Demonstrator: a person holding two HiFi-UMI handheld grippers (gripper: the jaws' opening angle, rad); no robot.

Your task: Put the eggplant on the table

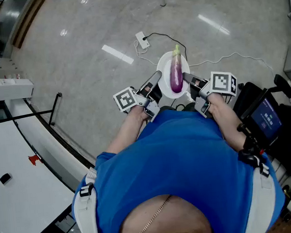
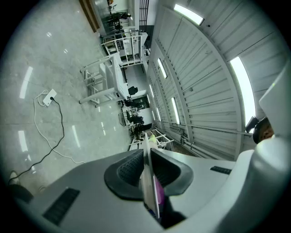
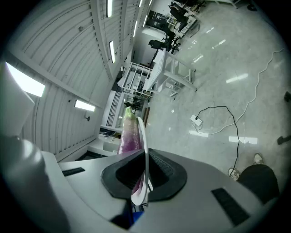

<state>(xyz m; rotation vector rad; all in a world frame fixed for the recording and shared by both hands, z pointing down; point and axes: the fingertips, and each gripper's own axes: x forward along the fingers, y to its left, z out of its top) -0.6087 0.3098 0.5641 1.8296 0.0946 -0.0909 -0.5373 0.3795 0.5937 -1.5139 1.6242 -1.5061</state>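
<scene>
**Eggplant rides on a plate held over the floor**

The person in a blue shirt holds a white plate out in front, one tool on each side. The left gripper pinches the left rim of the plate. The right gripper pinches the right rim. In the left gripper view, the left gripper has both dark pads pressed on the thin plate, seen edge on. In the right gripper view, the right gripper does the same to the plate.

The eggplant lies on the plate, long and purple, with its green end pointing away from the person. It shows as a bit of purple beside the plate in the left gripper view, and it stands tall against the plate in the right gripper view.

The plate hangs over the shiny grey floor, which has lots of open room. A white power strip and a thin cable lie on the floor past the plate.

The white table is at the lower left, well apart from the plate. A black rail runs along near its edge. A small black thing and a red mark are on the table top. A white box sits past the table's far end. A dark screen is close on the right side.
</scene>
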